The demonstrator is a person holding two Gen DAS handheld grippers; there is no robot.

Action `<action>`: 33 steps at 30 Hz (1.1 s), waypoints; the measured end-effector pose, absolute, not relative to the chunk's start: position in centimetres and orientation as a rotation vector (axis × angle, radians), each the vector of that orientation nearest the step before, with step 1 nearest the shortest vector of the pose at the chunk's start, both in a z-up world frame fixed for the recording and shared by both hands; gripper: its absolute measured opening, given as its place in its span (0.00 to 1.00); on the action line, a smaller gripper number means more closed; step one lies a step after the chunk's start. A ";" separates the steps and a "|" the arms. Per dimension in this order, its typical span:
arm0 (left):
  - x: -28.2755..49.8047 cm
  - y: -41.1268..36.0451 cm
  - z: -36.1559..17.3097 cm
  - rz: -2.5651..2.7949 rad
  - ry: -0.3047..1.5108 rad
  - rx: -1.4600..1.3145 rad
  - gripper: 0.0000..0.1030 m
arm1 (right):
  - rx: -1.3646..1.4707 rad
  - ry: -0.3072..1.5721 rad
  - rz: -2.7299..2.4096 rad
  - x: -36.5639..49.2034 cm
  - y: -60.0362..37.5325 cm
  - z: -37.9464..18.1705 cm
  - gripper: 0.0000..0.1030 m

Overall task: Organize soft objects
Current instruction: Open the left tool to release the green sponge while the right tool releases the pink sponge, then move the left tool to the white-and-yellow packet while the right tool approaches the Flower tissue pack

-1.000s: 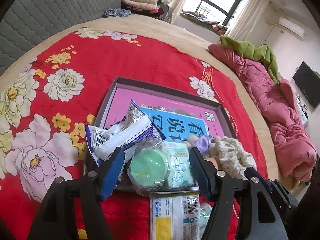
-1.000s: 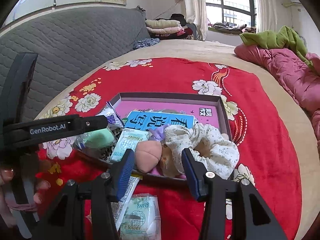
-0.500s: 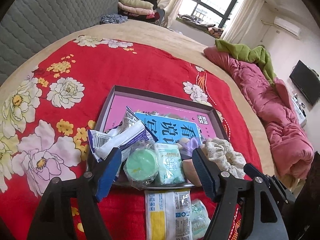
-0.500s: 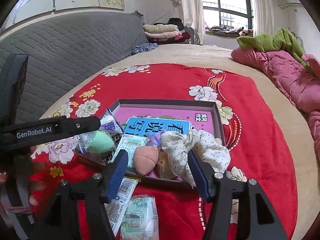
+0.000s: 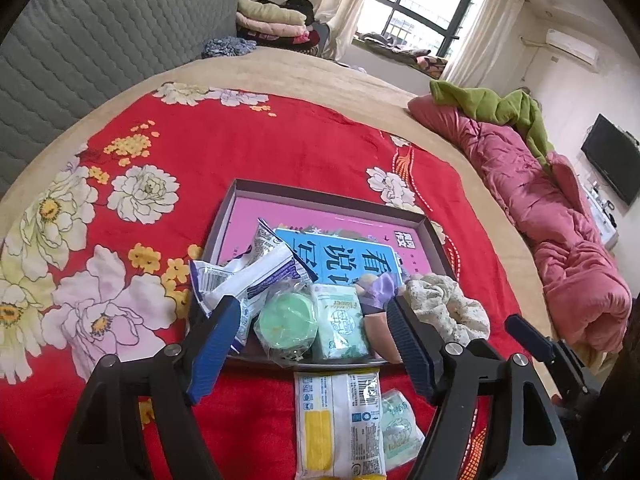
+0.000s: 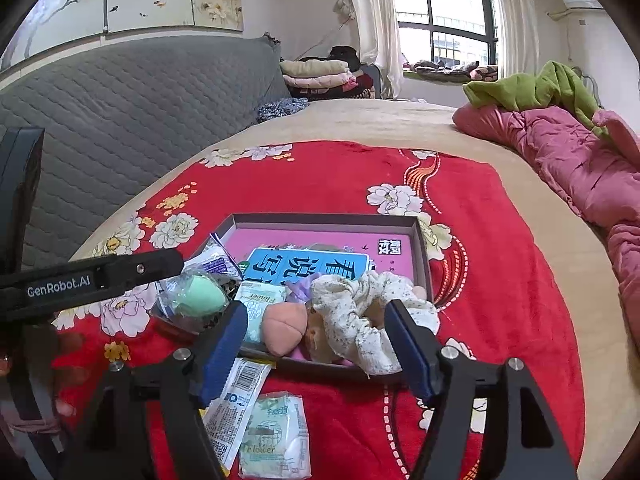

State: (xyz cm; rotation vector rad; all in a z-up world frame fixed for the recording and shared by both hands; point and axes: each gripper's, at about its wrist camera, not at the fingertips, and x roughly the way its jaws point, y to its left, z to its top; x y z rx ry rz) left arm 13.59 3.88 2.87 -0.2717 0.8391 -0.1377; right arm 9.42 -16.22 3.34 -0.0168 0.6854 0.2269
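Note:
A dark shallow box (image 5: 236, 204) (image 6: 423, 248) with a pink and blue lining lies on the red floral blanket. In it lie a bagged green sponge (image 5: 286, 322) (image 6: 200, 296), a small Flower tissue pack (image 5: 340, 326), a white wrapper (image 5: 256, 274), a peach sponge (image 6: 282, 328) and a cream floral scrunchie (image 5: 448, 312) (image 6: 352, 312). My left gripper (image 5: 314, 344) is open and empty over the box's near edge. My right gripper (image 6: 316, 344) is open and empty just short of the peach sponge and scrunchie.
Two packets lie on the blanket (image 5: 240, 140) in front of the box: a long white and yellow pack (image 5: 338, 424) (image 6: 236, 396) and a small tissue pack (image 5: 400, 428) (image 6: 276, 436). A pink quilt (image 5: 560, 216) lies along the right. A grey padded headboard (image 6: 120, 112) stands left.
Both grippers have drawn back and up from the box, so it sits farther off in both views. The front packets show more fully. Both stayed open.

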 end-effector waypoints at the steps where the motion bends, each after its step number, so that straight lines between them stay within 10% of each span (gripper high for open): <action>1: 13.6 3.8 2.9 -0.139 0.840 -0.271 0.75 | -0.018 0.682 0.224 9.3 -16.3 3.5 0.69; 33: 8.7 2.0 1.9 -0.174 0.951 -0.195 0.76 | -0.058 0.760 0.238 3.8 -17.9 2.1 0.74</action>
